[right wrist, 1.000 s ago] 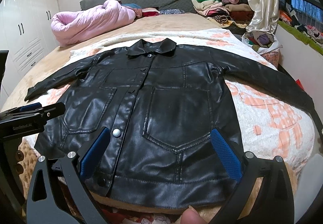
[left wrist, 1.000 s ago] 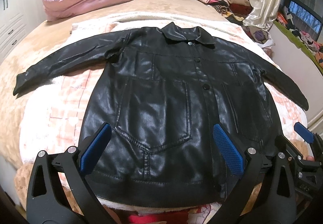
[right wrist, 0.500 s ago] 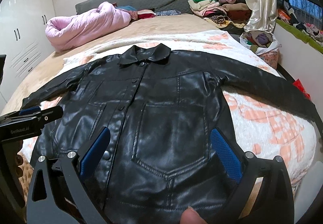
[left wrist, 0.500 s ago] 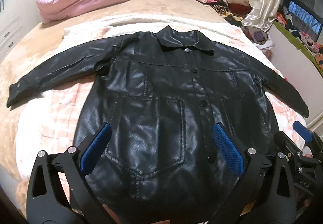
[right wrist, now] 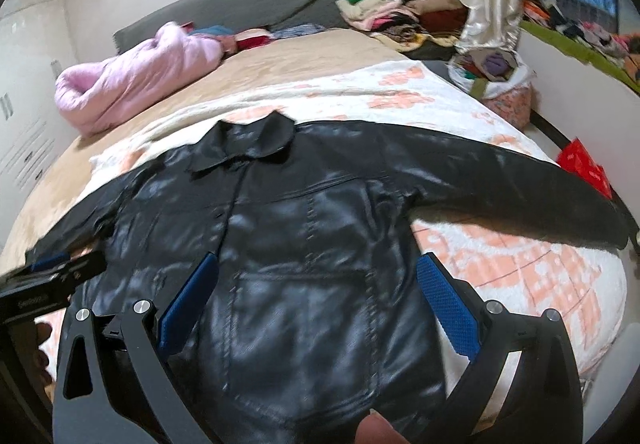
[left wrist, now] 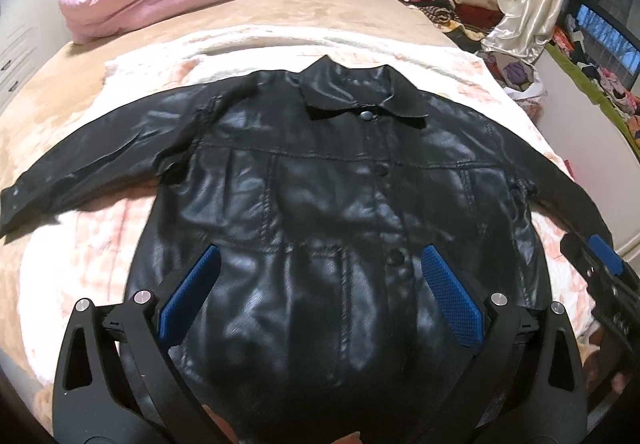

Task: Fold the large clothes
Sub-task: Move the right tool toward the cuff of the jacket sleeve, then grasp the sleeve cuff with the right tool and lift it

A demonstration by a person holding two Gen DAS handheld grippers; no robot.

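I see the black leather jacket [left wrist: 320, 212] spread flat on the bed's floral blanket [left wrist: 100, 244], collar at 12 o'clock. My left gripper [left wrist: 320, 300] and right gripper [right wrist: 316, 300] both gape empty above it. It looks heavy, slick and stiff; I'd pinch a sleeve cuff.

Dim indoor light; motion blur; fisheye-bent edges; glare on jacket [left wrist: 320, 204]

Both grippers [left wrist: 318, 294] [right wrist: 316, 296] have moved forward over the black jacket [left wrist: 320, 204], past its hem.
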